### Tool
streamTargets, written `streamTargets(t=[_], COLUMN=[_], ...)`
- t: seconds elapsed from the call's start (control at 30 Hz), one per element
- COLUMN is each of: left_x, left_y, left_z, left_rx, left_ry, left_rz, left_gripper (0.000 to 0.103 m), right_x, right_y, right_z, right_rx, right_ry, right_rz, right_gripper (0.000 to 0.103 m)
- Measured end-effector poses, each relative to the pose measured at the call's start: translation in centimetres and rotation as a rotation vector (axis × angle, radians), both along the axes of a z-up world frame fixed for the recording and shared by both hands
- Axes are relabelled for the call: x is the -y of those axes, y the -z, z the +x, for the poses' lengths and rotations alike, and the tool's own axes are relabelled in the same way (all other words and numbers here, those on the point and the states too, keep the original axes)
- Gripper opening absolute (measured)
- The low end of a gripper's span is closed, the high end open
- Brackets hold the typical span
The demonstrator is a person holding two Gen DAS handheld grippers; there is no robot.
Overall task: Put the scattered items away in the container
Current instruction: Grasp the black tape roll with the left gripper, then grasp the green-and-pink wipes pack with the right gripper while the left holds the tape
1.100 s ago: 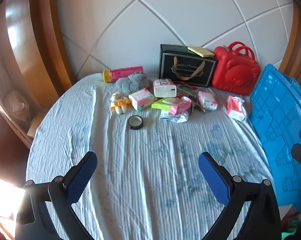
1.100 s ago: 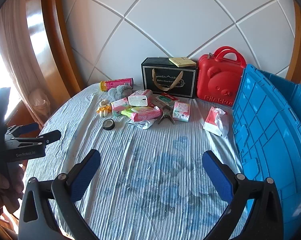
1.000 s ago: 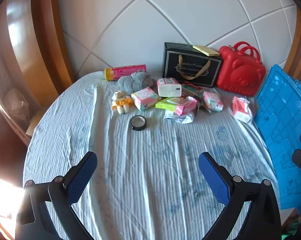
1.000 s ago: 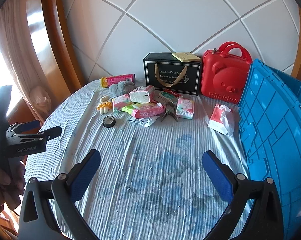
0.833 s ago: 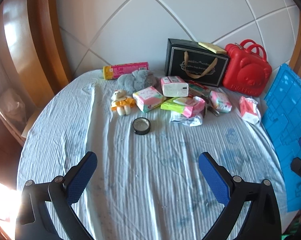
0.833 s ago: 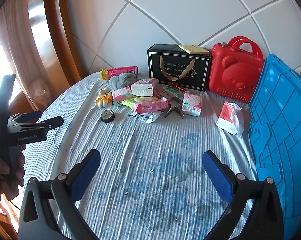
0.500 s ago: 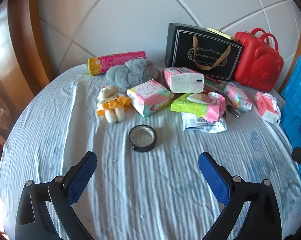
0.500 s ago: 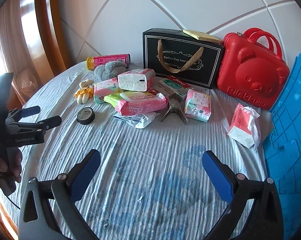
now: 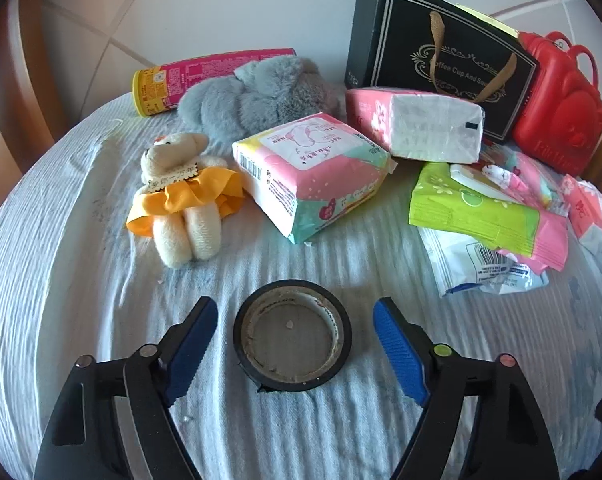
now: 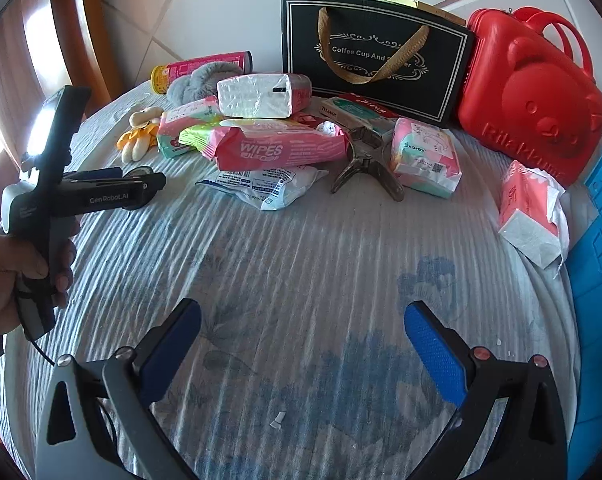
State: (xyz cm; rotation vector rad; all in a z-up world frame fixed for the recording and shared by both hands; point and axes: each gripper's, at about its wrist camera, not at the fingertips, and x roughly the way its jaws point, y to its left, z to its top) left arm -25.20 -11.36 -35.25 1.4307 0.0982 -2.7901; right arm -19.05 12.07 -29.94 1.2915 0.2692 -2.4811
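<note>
**Left gripper closing around the tape roll, right gripper open over bare cloth**

Left gripper (image 9: 295, 334) low over the cloth-covered counter (image 9: 61, 280), jaws closing, blue pads either side of the black tape roll (image 9: 293, 346). Small gaps on both sides, pads not yet touching the roll. Roll lying flat, alone, with clear cloth all round it. Seen also from the right wrist, held in a hand (image 10: 11, 276) at the left edge.

Beyond the roll, a small plush bear in an orange skirt (image 9: 181, 196) to the left, a pink and green tissue pack (image 9: 313, 176) straight ahead, a green and pink wipes pack (image 9: 485, 208) to the right, lying on a crumpled white wrapper (image 9: 485, 268). Behind those, a grey furry toy (image 9: 261, 92), a pink can on its side (image 9: 205, 74), a white tissue block (image 9: 417, 124). At the back against the wall, a black gift bag (image 9: 433, 56) and a red bear case (image 9: 557, 112).

Right gripper (image 10: 303, 342) with jaws wide apart, nothing between them, above an open stretch of striped cloth. Clutter well ahead: pliers-like metal tool (image 10: 365, 164) beside another small tissue pack (image 10: 425, 160), loose pink tissue pack (image 10: 533, 212) near the right side. Blue crate (image 10: 597, 280) standing at the right edge of the counter, just beside that tissue pack. Broad free room between right gripper and pile; counter edge curving away on the left.
</note>
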Motion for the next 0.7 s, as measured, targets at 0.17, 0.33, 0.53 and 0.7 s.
streamTargets(t=[0.17,0.33,0.53,0.7], left_x=[0.1,0.8,2.8,4.1], left_y=[-0.3,-2.2,-3.6,-4.0], left_z=[0.6,2.8,6.6,8.5], left_rx=[0.012,-0.026,-0.038,-0.038], left_ry=[0.002,-0.002,-0.044,-0.049], left_rz=[0.052,0.064,0.091,0.070], left_gripper=[0.055,0.055,0.055,0.055], right_x=[2.3,5.3,11.1,13.4], right_y=[-0.4,-0.8,1.2,3.1], right_z=[-2.3,-4.2,-5.7,-7.3], right_rx=[-0.031,-0.082,-0.213,-0.269], right_ry=[-0.011,-0.035,-0.175,-0.194], right_rz=[-0.003,0.004,0.245,0.371], right_gripper=[0.103,0.103,0.103,0.103])
